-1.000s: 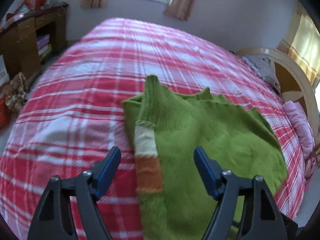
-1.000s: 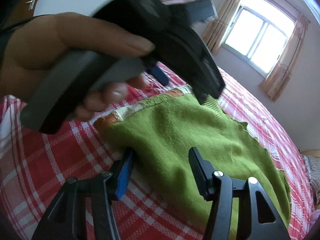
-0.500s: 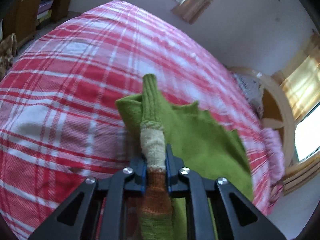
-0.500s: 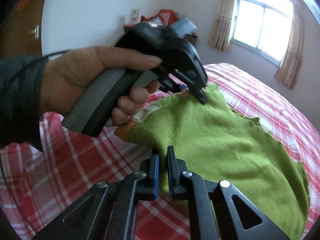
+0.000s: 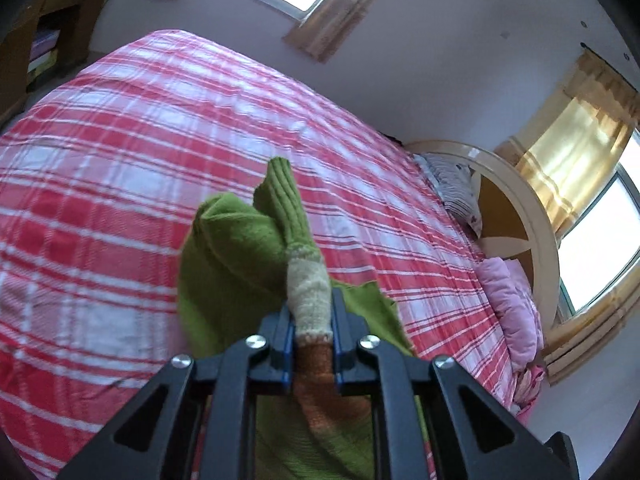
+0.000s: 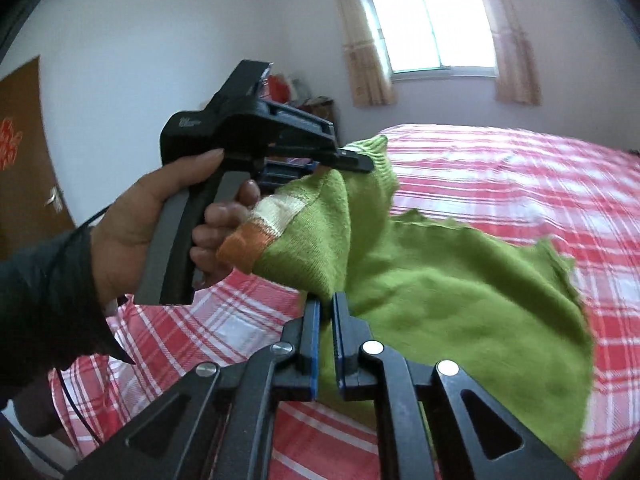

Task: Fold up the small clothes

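Left gripper (image 5: 312, 320) clamped on green sweater's (image 6: 440, 292) cream-and-orange striped cuff (image 5: 310, 300), right gripper (image 6: 325, 320) pinched shut on the sweater's green edge, cloth lifted above red plaid bed (image 5: 120, 140)

The green sweater (image 5: 240, 264) ran out of frame below the left claw (image 5: 312, 320), its lower part unseen. In the right wrist view, its far hem (image 6: 560, 280) was motion-blurred. The person's left hand (image 6: 160, 216) partly hid the sleeve's orange band (image 6: 244, 244).
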Demonstrator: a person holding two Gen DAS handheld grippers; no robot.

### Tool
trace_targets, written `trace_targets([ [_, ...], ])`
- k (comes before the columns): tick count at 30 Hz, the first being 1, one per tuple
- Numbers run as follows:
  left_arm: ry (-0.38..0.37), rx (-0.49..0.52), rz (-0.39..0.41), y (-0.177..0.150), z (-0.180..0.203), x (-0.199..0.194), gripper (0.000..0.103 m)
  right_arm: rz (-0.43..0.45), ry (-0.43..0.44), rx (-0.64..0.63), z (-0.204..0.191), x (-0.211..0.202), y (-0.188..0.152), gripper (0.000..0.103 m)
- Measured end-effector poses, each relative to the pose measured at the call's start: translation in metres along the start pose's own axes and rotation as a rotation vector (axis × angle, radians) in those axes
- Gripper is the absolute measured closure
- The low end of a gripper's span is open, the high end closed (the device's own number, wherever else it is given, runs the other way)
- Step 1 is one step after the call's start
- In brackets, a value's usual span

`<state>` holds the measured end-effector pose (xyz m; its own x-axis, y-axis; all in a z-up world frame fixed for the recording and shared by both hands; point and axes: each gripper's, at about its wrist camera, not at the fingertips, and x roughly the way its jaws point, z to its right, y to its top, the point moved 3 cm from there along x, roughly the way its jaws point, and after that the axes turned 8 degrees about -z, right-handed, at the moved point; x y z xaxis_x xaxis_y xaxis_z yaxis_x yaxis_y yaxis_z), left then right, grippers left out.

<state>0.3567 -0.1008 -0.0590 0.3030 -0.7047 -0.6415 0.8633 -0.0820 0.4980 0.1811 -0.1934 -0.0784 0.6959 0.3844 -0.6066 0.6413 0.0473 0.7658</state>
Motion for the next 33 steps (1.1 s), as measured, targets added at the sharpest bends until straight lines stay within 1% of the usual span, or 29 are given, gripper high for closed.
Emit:
trace_targets([
  [2, 0.006, 0.007, -0.012, 0.000, 0.010, 0.014, 0.089, 0.016, -0.003, 0.046, 0.017, -0.012, -0.005, 0.103],
  [4, 0.002, 0.018, -0.025, -0.001, 0.019, 0.027, 0.089, 0.028, -0.013, 0.083, 0.032, -0.021, -0.011, 0.103],
  [8, 0.024, 0.046, -0.063, -0.008, 0.033, 0.053, 0.090, -0.011, -0.005, 0.160, 0.061, -0.027, -0.024, 0.103],
  [11, 0.029, 0.043, -0.083, -0.012, 0.037, 0.065, 0.091, -0.021, -0.004, 0.200, 0.066, -0.028, -0.030, 0.102],
  [12, 0.030, 0.046, -0.090, -0.013, 0.038, 0.067, 0.094, -0.025, 0.012, 0.211, 0.070, -0.027, -0.030, 0.095],
  [13, 0.026, 0.042, -0.094, -0.012, 0.037, 0.069, 0.099, -0.036, 0.037, 0.228, 0.073, -0.025, -0.030, 0.081],
  [14, 0.016, 0.036, -0.094, -0.012, 0.038, 0.069, 0.100, -0.047, 0.064, 0.247, 0.073, -0.020, -0.030, 0.036],
  [15, 0.011, 0.036, -0.091, -0.012, 0.040, 0.069, 0.100, -0.035, 0.080, 0.265, 0.074, -0.019, -0.030, 0.018],
  [16, 0.016, 0.042, -0.091, -0.012, 0.041, 0.068, 0.100, -0.007, 0.106, 0.279, 0.074, -0.019, -0.030, 0.018],
  [17, 0.014, 0.049, -0.094, -0.013, 0.043, 0.069, 0.100, -0.010, 0.172, 0.281, 0.071, -0.015, -0.027, 0.018],
  [18, 0.018, 0.062, -0.106, -0.014, 0.044, 0.071, 0.100, -0.013, 0.197, 0.284, 0.070, -0.011, -0.025, 0.018],
  [19, 0.034, 0.076, -0.117, -0.015, 0.044, 0.074, 0.100, -0.025, 0.180, 0.293, 0.070, -0.005, -0.022, 0.018],
  [20, 0.055, 0.093, -0.118, -0.017, 0.044, 0.076, 0.100, -0.069, 0.142, 0.311, 0.073, 0.008, -0.021, 0.019],
  [22, 0.099, 0.132, -0.124, -0.020, 0.046, 0.076, 0.100, -0.127, 0.123, 0.358, 0.081, 0.022, -0.024, 0.019],
  [23, 0.127, 0.157, -0.132, -0.021, 0.047, 0.077, 0.097, -0.128, 0.112, 0.391, 0.087, 0.023, -0.028, 0.019],
  [25, 0.211, 0.244, -0.147, -0.022, 0.055, 0.080, 0.081, -0.126, 0.108, 0.408, 0.090, 0.022, -0.034, 0.019],
  [26, 0.257, 0.278, -0.155, -0.021, 0.058, 0.083, 0.058, -0.131, 0.113, 0.417, 0.091, 0.024, -0.038, 0.019],
  [27, 0.311, 0.302, -0.160, -0.020, 0.060, 0.087, 0.032, -0.132, 0.127, 0.421, 0.090, 0.027, -0.039, 0.019],
  [28, 0.351, 0.315, -0.155, -0.018, 0.063, 0.089, 0.024, -0.129, 0.145, 0.418, 0.088, 0.028, -0.039, 0.020],
  [29, 0.362, 0.327, -0.152, -0.015, 0.067, 0.093, 0.022, -0.123, 0.156, 0.408, 0.086, 0.030, -0.039, 0.024],
  [30, 0.367, 0.345, -0.171, -0.014, 0.073, 0.099, 0.022, -0.119, 0.160, 0.397, 0.083, 0.030, -0.037, 0.027],
  [31, 0.387, 0.360, -0.185, -0.013, 0.075, 0.103, 0.022, -0.117, 0.162, 0.393, 0.083, 0.030, -0.037, 0.027],
  [33, 0.471, 0.392, -0.217, -0.013, 0.080, 0.119, 0.020, -0.117, 0.150, 0.387, 0.083, 0.033, -0.035, 0.029],
])
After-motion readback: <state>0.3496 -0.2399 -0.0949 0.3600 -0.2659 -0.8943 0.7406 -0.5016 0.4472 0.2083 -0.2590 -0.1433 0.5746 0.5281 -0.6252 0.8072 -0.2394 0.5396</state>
